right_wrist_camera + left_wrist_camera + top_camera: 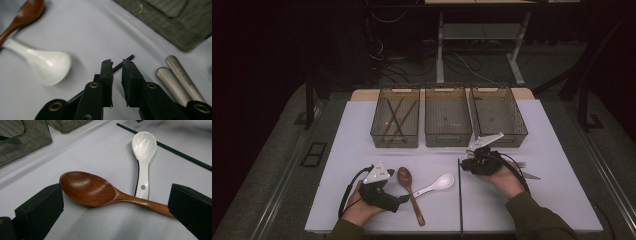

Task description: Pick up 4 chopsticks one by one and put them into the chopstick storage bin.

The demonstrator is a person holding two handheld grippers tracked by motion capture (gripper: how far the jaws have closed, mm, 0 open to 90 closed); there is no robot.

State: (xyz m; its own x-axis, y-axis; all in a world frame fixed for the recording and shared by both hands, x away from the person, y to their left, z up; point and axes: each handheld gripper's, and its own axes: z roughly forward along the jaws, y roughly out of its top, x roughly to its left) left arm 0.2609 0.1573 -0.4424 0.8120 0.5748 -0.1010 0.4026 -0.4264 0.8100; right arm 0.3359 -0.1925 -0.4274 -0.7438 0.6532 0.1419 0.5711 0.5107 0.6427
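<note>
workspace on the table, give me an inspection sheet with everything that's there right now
surface: white table top, bare between items
job's things: wooden spoon lying across the white spoon's handle; black chopstick lying flat; two metal handles side by side
clutter: three clear bins in a row at the far edge, chopsticks in the left one
grippers: left hand-held gripper open, jaws either side of the wooden spoon; right hand-held gripper slightly open over the black chopstick's tip, nothing gripped
cables: black cable looping from the left hand-held gripper
surroundings: dark floor, desk legs behind
</note>
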